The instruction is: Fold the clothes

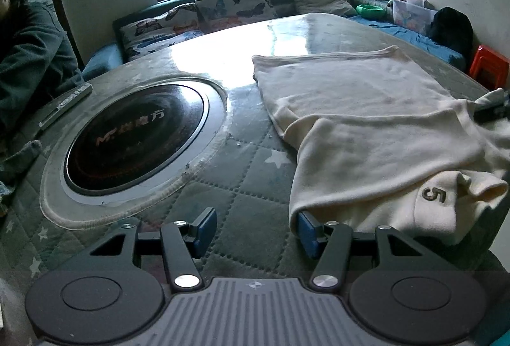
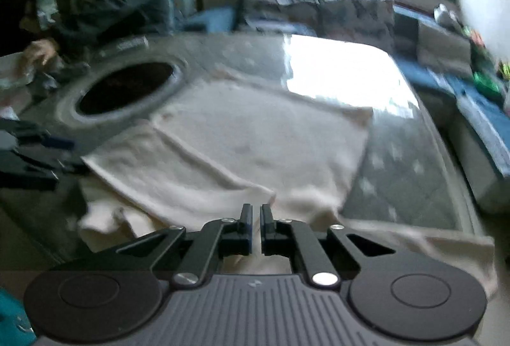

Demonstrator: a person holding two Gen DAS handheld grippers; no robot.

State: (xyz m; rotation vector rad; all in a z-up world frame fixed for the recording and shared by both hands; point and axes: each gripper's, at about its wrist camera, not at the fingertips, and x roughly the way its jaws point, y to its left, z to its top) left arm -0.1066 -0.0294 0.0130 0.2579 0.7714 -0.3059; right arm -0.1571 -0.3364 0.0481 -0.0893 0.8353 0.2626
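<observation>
Cream garment [image 1: 366, 123] lies part-folded on the table [image 1: 223, 174]; left gripper [image 1: 251, 229] gapes beside it, right gripper [image 2: 254, 226] nearly closed, grip uncertain.

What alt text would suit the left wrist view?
The open left gripper hovers at the near edge of a cream garment, partly folded on a quilted table. A round black cooktop sits to its left.

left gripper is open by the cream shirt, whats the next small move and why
Probably close the left gripper on the cream shirt edge: it's open, and the hem lies against its right finger. The right gripper looks nearly shut at the opposite edge.
</observation>
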